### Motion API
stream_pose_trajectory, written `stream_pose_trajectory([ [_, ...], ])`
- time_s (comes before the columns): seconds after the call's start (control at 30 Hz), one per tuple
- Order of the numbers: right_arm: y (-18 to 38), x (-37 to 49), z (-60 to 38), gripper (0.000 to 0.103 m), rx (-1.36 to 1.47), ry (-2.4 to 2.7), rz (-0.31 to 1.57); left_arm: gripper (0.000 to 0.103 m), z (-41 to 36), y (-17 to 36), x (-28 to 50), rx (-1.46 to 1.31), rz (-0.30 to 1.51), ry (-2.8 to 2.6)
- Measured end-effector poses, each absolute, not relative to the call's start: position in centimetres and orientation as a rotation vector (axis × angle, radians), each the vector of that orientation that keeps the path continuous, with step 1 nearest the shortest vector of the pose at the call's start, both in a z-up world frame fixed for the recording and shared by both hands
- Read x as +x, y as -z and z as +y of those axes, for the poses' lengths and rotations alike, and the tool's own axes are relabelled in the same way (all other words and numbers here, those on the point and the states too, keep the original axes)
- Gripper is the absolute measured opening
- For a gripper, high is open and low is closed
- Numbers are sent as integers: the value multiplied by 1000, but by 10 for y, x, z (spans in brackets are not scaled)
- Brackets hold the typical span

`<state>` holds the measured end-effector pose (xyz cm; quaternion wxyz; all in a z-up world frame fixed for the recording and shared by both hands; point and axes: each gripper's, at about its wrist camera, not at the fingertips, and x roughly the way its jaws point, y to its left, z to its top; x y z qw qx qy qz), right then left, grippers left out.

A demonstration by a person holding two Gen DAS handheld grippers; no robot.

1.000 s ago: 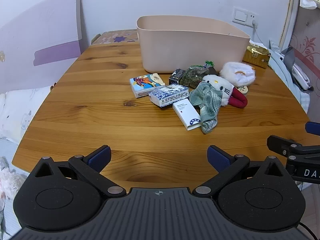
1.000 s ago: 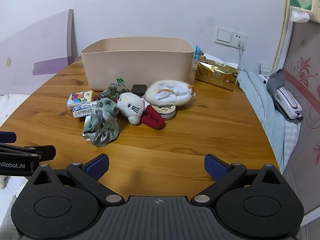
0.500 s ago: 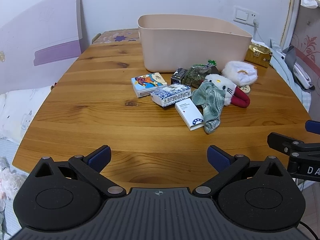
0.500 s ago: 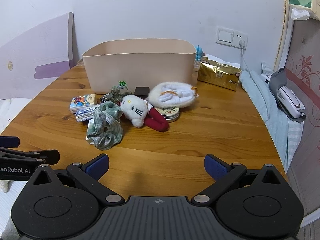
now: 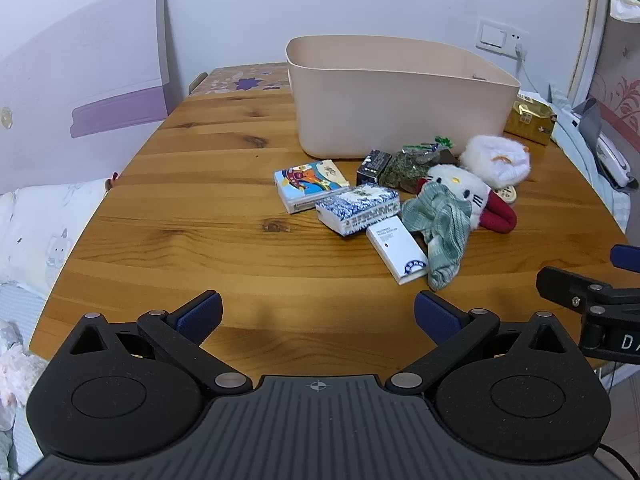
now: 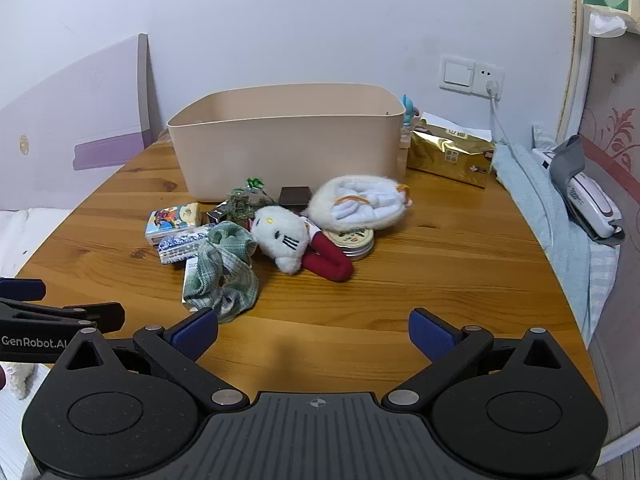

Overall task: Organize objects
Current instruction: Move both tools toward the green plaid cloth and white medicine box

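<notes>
item: soft green checked cloth scrunchie (image 6: 222, 276), on round wooden table (image 6: 440, 264) before beige plastic bin (image 6: 288, 148); light, squashy (pinch bunched middle). left gripper (image 5: 318, 314), right gripper (image 6: 314, 330): both wide, empty.

bare near table (image 5: 240, 280), clutter (image 6: 256, 236) fronting bin (image 6: 288, 148)

Both cameras now see the pink plastic bin (image 5: 400, 96) and the pile of small objects slightly further right and lower than before. The left gripper (image 5: 318, 314) and right gripper (image 6: 313, 330) shifted a little along the near edge of the wooden table (image 5: 200, 200); no object moved.
</notes>
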<state>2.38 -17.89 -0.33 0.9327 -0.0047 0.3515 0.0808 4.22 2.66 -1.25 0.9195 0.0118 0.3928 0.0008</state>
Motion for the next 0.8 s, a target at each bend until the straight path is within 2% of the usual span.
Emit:
stream_pose_trajectory([
  [0.8, 16, 67, -159, 103, -9, -208, 764, 103, 47, 25, 88, 25, 845, -51],
])
